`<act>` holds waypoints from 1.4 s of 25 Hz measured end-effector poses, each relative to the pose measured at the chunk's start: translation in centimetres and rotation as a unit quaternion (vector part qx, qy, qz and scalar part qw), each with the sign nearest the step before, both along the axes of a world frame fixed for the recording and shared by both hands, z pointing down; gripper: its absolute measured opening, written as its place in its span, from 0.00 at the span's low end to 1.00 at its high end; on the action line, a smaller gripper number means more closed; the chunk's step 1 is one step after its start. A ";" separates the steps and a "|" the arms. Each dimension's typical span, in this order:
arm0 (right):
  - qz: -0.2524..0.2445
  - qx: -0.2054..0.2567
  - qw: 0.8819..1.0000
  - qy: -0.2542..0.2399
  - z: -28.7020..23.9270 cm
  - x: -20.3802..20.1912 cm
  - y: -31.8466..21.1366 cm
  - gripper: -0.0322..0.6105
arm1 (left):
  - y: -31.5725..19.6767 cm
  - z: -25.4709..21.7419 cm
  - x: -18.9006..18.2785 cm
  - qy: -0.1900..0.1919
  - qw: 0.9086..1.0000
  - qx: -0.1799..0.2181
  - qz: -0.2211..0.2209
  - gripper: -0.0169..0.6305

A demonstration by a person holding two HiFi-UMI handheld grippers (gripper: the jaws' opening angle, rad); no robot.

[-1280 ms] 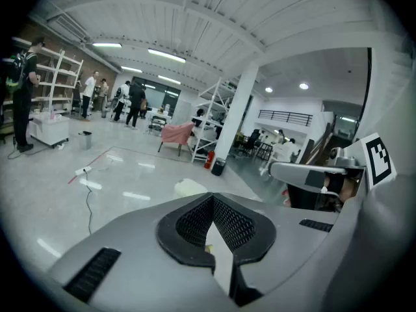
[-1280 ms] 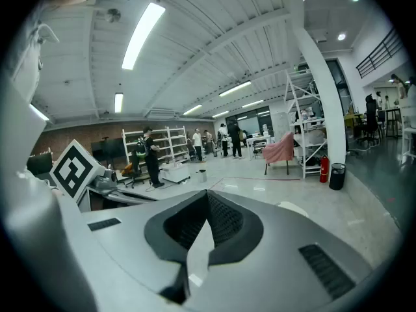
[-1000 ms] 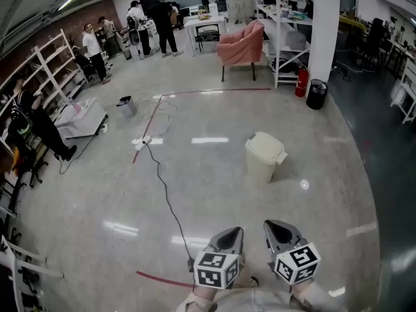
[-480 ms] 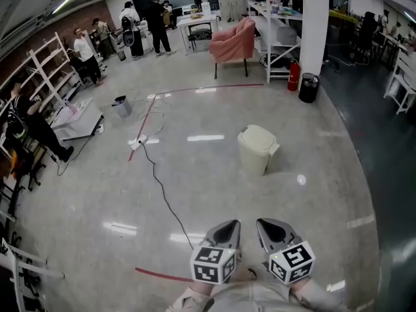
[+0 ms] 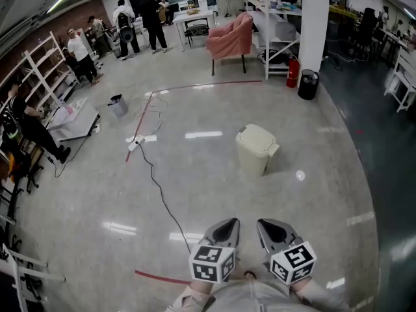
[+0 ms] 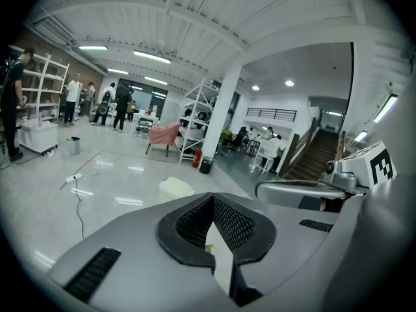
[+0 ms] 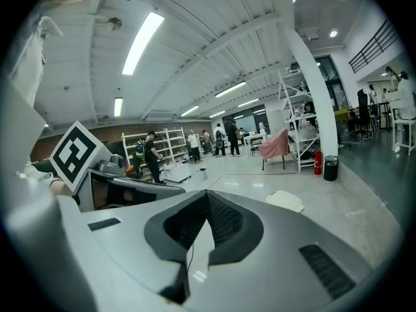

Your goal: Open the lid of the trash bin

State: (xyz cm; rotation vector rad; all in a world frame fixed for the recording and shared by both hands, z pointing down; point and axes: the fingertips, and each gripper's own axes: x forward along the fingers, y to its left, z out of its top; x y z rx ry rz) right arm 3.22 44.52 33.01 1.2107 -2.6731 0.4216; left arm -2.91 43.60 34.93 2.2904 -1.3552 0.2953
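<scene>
Glossy grey polished concrete floor point(image 5: 214, 194), ceiling lights mirrored on it; thin red tape line point(image 5: 214, 84) across far part; black cable point(image 5: 158, 190) snaking over floor; pink upholstered armchair point(image 5: 232, 38) near tall white column point(image 5: 313, 25); white metal shelving point(image 5: 45, 67) along left brick wall point(image 5: 45, 21); white ribbed ceiling point(image 7: 214, 18), long strip lights

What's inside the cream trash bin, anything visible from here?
The trash bin has its lid down over the opening, so whatever is inside is hidden. Only the cream outer wall and lid top show.
</scene>
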 end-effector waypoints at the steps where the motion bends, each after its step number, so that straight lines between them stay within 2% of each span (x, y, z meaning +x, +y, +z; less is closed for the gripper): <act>1: -0.002 -0.001 1.000 0.002 0.0 -0.2 -0.8 0.05 | -0.9 -0.1 -0.1 0.001 1.000 0.001 0.001 0.03; 6: -0.007 0.002 1.000 0.008 0.0 -1.7 -5.4 0.05 | -6.4 -0.2 -1.4 0.003 1.000 0.003 0.006 0.03; 18: 0.018 0.005 1.000 0.008 -0.6 -6.7 -19.1 0.05 | -19.5 -0.1 -6.5 -0.016 0.999 -0.007 0.036 0.03; 25: 0.025 0.009 1.000 0.007 -0.5 -9.7 -25.4 0.05 | -25.3 0.3 -9.8 -0.023 0.999 -0.003 0.043 0.03; 35: 0.025 0.005 0.999 0.021 0.1 -11.8 -32.0 0.05 | -32.0 1.7 -11.4 -0.020 0.998 -0.017 0.062 0.03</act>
